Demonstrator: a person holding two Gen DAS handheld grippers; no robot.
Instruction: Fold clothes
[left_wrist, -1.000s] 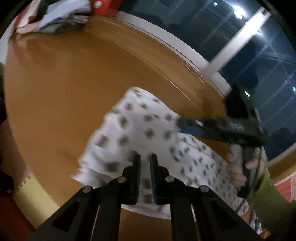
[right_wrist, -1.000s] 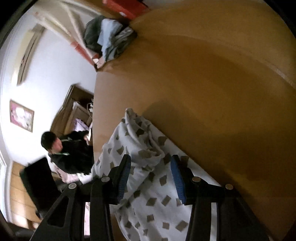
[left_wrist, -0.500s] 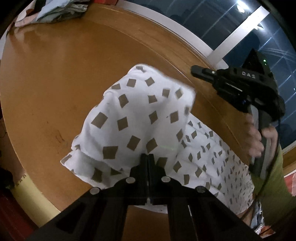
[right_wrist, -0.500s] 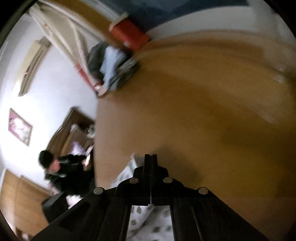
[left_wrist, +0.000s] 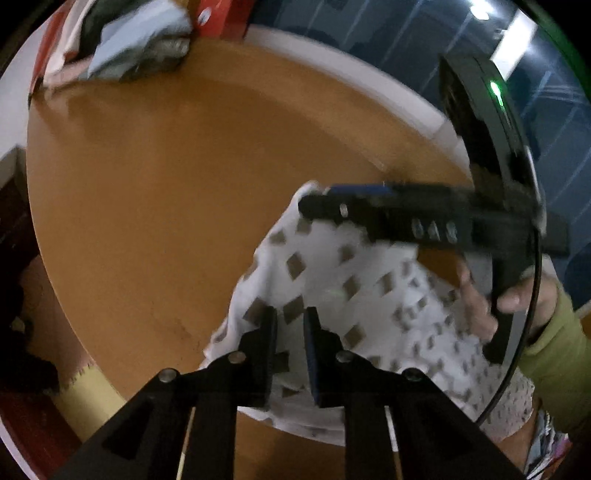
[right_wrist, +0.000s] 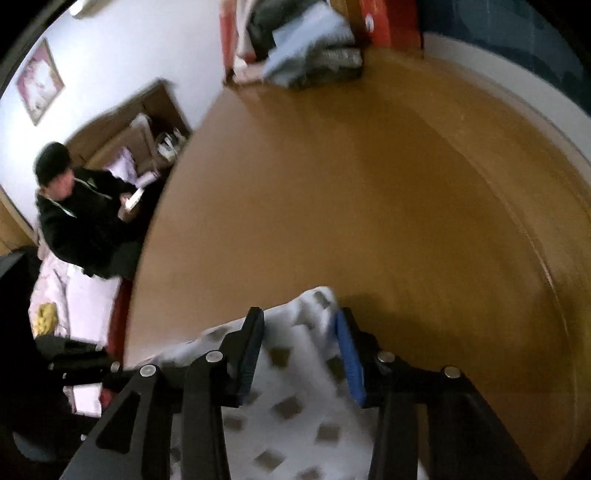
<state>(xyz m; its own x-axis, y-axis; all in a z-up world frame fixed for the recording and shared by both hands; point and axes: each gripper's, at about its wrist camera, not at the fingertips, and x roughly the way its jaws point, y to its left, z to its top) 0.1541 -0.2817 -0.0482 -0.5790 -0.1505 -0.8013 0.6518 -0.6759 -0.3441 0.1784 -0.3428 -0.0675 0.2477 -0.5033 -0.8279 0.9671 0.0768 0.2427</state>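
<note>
**Both grippers parted over the spotted cloth**

The left gripper (left_wrist: 289, 328) has its jaws a narrow gap apart, with nothing pinched between them; the white cloth (left_wrist: 332, 280) with brown squares lies just beyond and under the fingertips. The right gripper (right_wrist: 299, 339) stands wider, its blue-padded fingers (right_wrist: 349, 363) straddling a raised fold of the same cloth (right_wrist: 295, 398) without closing on it. In the left wrist view the right gripper (left_wrist: 321, 201) reaches in from the right, its tips at the far corner of the cloth, held by a hand (left_wrist: 491, 302) in a green sleeve (left_wrist: 554, 354).

The cloth sits at the near edge of the brown table (left_wrist: 166, 177), bunched, part of it hanging toward the holder. At the far end of the table rests a pile of clothes (left_wrist: 136, 44), grey and pale blue, next to a red box (left_wrist: 218, 16). Beyond the table's left side a person (right_wrist: 74, 210) in dark clothing sits, and a framed picture (right_wrist: 38, 81) hangs on the white wall. The frames are blurred.
</note>
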